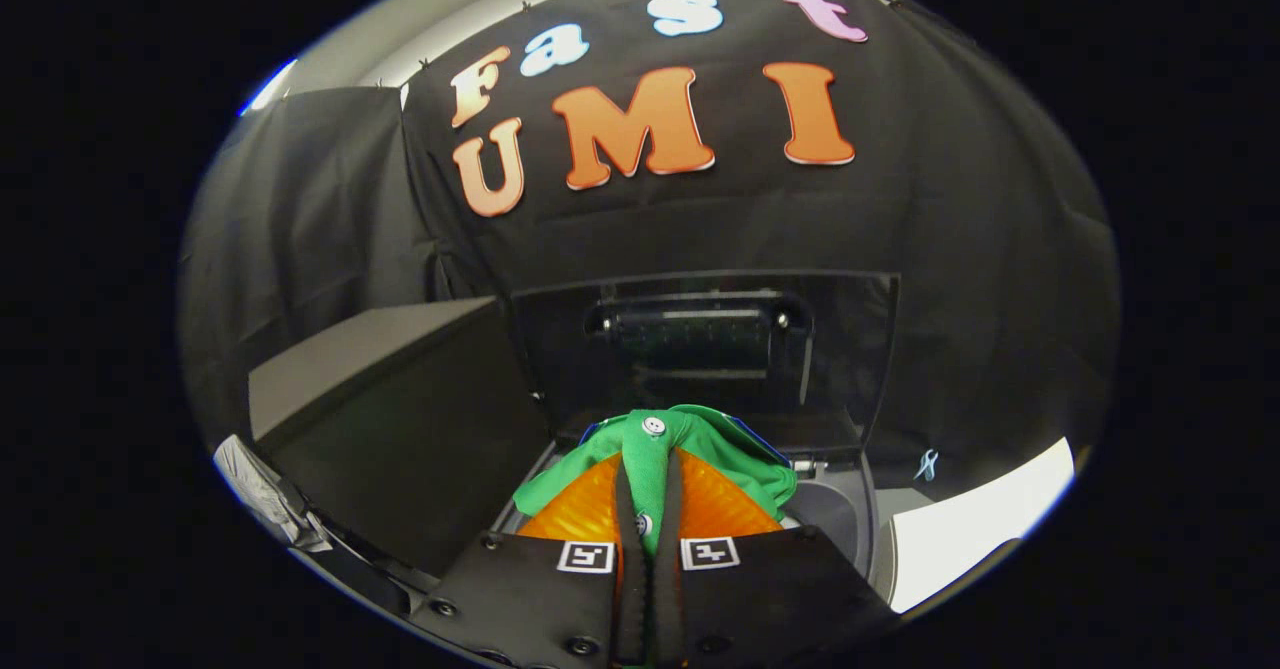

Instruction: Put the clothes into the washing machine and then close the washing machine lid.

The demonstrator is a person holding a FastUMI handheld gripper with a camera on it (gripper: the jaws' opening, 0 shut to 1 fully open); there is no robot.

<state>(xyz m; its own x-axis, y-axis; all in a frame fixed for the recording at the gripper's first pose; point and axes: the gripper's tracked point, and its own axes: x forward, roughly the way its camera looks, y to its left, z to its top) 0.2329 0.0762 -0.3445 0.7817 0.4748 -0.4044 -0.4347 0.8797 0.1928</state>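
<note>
Ahead, a washing machine [845,509], top-loading, dark grey, its opening just beyond the fingers. Behind the opening, the washing machine lid [700,349] raised upright, a dark see-through panel with a handle bar across its upper part, backed by the black cloth wall. To the left, touching or just beside the machine, a dark boxy cabinet [400,419] with a flat grey top. To the far right, a pale surface [970,529] near the machine's side. Nearest, the gripper [650,494], fingers drawn narrow and pinched on a green garment [720,454], a strip of cloth with two white buttons pressed between them. Rest of the cloth bunched ahead of the fingers, hanging over the machine's opening.
</note>
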